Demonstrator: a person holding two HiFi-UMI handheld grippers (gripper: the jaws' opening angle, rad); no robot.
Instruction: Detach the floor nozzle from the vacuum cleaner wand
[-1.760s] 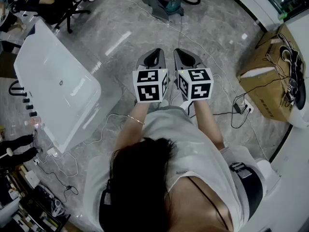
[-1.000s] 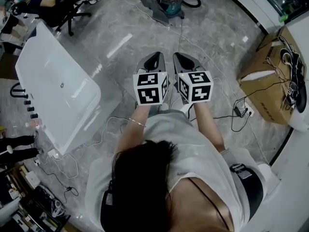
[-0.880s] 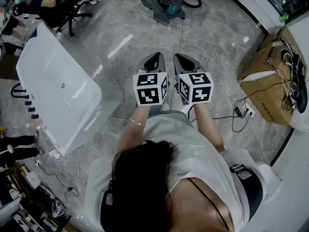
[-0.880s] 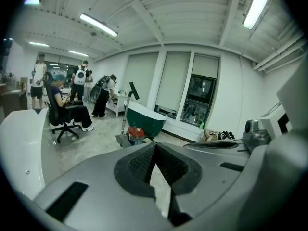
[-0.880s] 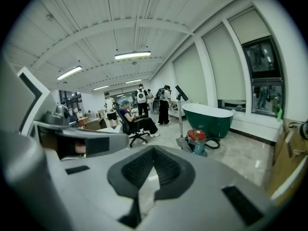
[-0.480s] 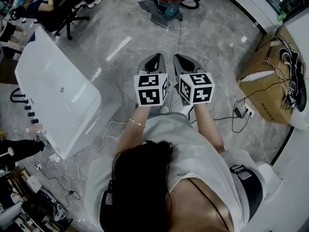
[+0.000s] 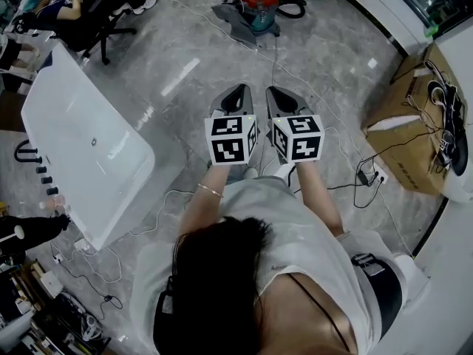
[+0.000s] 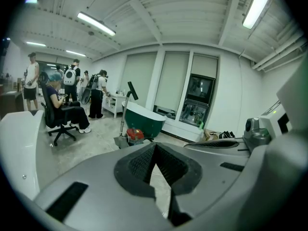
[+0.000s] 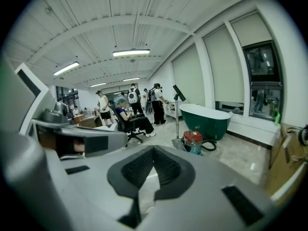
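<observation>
Head view: floor nozzle [image 7: 238,15] lies at twelve o'clock, well beyond my left hand-held gripper [image 7: 237,89] and right hand-held gripper [image 7: 276,91], both closed on nothing.

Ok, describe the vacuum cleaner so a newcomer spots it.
Find the big dark green bathtub. On the floor just in front of it stands the vacuum cleaner, a small canister. Its red top and upright wand set it apart.
</observation>
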